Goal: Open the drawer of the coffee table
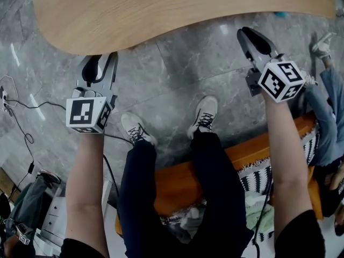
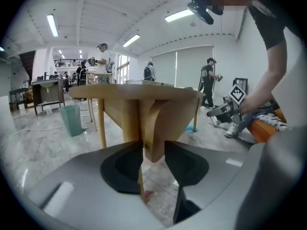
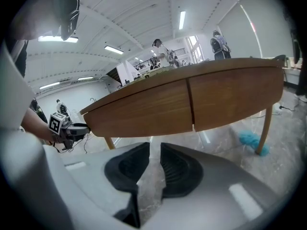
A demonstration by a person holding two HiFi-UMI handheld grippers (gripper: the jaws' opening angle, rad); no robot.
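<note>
**Just at the bench edge, drawer closed**

Seated on an orange sofa, the person holds both tools toward the wooden bench. The left hand-held gripper sits with its tips under the bench's near edge. Its jaws are spread wide, and a piece of the underframe shows in the gap, unclamped. The right hand-held gripper hangs just beside the edge, its jaws slightly parted with only the floor between them. The drawer lies flush in the bench's side, meeting a second front at a seam.

Matt wood coffee table — glossy stone floor
</note>
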